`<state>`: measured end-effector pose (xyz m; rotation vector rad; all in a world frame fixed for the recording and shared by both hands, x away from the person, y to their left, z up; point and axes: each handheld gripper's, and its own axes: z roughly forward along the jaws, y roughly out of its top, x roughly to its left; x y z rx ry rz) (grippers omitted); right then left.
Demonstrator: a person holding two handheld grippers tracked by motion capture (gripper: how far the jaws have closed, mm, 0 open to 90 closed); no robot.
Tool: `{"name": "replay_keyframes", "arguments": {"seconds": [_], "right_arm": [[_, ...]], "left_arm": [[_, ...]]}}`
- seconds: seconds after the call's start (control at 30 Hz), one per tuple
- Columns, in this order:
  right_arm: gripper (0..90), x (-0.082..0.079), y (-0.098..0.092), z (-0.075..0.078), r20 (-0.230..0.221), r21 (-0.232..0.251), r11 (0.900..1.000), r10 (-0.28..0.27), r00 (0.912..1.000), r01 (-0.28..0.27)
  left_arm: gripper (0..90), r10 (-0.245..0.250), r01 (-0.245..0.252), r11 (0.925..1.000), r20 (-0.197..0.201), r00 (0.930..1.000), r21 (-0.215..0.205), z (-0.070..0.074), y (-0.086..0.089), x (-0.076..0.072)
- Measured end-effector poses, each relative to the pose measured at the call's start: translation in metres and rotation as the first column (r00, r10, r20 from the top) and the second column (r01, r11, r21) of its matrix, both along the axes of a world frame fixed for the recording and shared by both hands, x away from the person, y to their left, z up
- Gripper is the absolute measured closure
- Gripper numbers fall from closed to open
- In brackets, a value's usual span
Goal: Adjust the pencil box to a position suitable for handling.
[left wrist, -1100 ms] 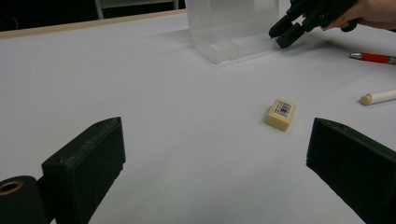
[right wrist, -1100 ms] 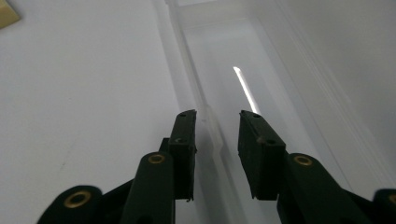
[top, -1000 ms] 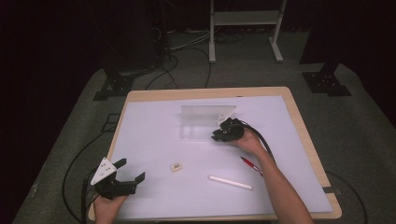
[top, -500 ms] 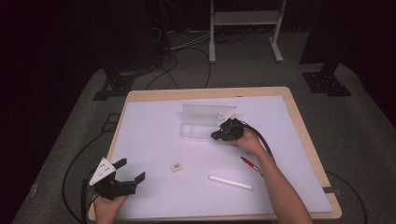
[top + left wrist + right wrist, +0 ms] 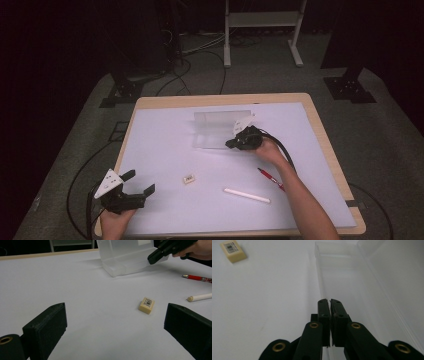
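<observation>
A clear plastic box (image 5: 216, 131) lies open at the middle back of the white mat, its lid standing up behind the tray. My right gripper (image 5: 234, 144) is at the tray's right end, jaws pressed together. In the right gripper view its tips (image 5: 330, 301) sit right at the tray's thin near wall (image 5: 320, 277); I cannot tell whether the wall is pinched. My left gripper (image 5: 139, 183) stands open low at the front left, with nothing between its jaws (image 5: 115, 308). A small cream eraser (image 5: 146, 305) lies ahead of it, and also shows in the high view (image 5: 188, 178).
A white stick (image 5: 246, 195) and a red pen (image 5: 270, 178) lie on the mat (image 5: 160, 150) to the front right, beside the right forearm. The wooden table edge (image 5: 330, 150) frames the mat. Cables trail on the floor behind.
My right gripper has shifted slightly left and toward the box's tray. The left gripper and the loose things have stayed put.
</observation>
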<state>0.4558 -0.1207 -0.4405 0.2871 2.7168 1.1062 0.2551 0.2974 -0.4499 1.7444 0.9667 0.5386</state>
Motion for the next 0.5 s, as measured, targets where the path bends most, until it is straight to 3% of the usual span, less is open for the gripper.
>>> {"name": "replay_keyframes", "arguments": {"seconds": [0.1,0.27,0.5], "right_arm": [[86.5,-0.009,-0.004,0.007,0.016,-0.007,1.000,0.019,0.9997,-0.019],[86.6,-0.026,-0.010,0.014,0.030,0.029,0.999,0.041,0.9987,-0.042],[86.5,-0.042,-0.017,0.016,0.007,0.055,0.997,0.062,0.9981,-0.062]], "left_arm": [[4.0,0.001,-0.001,1.0000,0.003,1.0000,0.000,0.000,0.001,0.000],[4.0,0.003,-0.003,1.0000,0.003,1.0000,-0.002,0.000,0.000,-0.001],[4.0,0.002,-0.002,1.0000,0.004,1.0000,0.003,0.001,0.000,-0.001]]}}
